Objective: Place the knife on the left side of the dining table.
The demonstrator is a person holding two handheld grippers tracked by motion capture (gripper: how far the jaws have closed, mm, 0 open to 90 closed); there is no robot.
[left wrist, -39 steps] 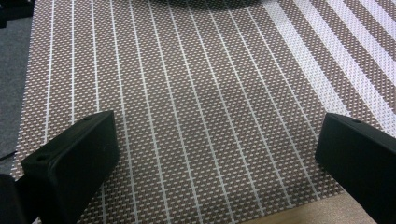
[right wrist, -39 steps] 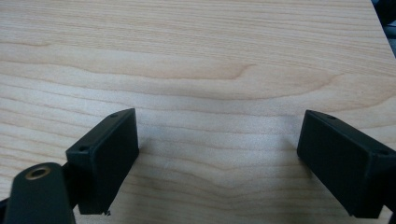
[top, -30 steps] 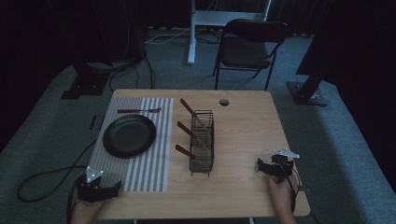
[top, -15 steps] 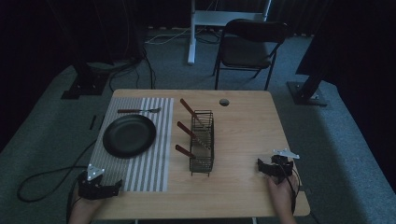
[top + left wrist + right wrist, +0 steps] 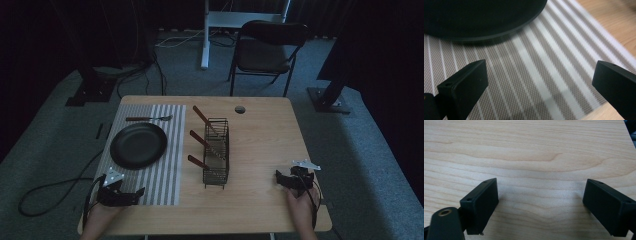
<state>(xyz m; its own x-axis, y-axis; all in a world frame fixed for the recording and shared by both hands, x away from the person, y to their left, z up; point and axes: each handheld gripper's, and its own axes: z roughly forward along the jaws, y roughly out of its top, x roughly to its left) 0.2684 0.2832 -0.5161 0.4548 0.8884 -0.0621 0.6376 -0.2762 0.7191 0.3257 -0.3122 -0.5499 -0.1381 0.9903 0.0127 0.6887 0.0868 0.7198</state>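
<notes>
A black round plate [image 5: 138, 145] lies on a grey striped placemat [image 5: 160, 182] at the table's left, with a wooden-handled fork [image 5: 148, 118] beyond it. A black wire caddy [image 5: 216, 152] stands mid-table holding three brown-handled utensils [image 5: 202, 141]. My left gripper [image 5: 140, 190] rests low over the mat's near end, open and empty; its own view shows the plate's rim [image 5: 486, 30] just ahead and the striped mat [image 5: 544, 70] between the jaws. My right gripper [image 5: 278, 177] sits open on bare wood at the near right, nothing between its fingers [image 5: 480, 205].
A small round grommet hole [image 5: 240, 109] marks the table's far edge. A folding chair [image 5: 267, 52] and a white stand [image 5: 205, 35] are on the floor behind the table. Cables [image 5: 50, 192] trail on the carpet at left. Bare wood [image 5: 265, 135] lies between caddy and right edge.
</notes>
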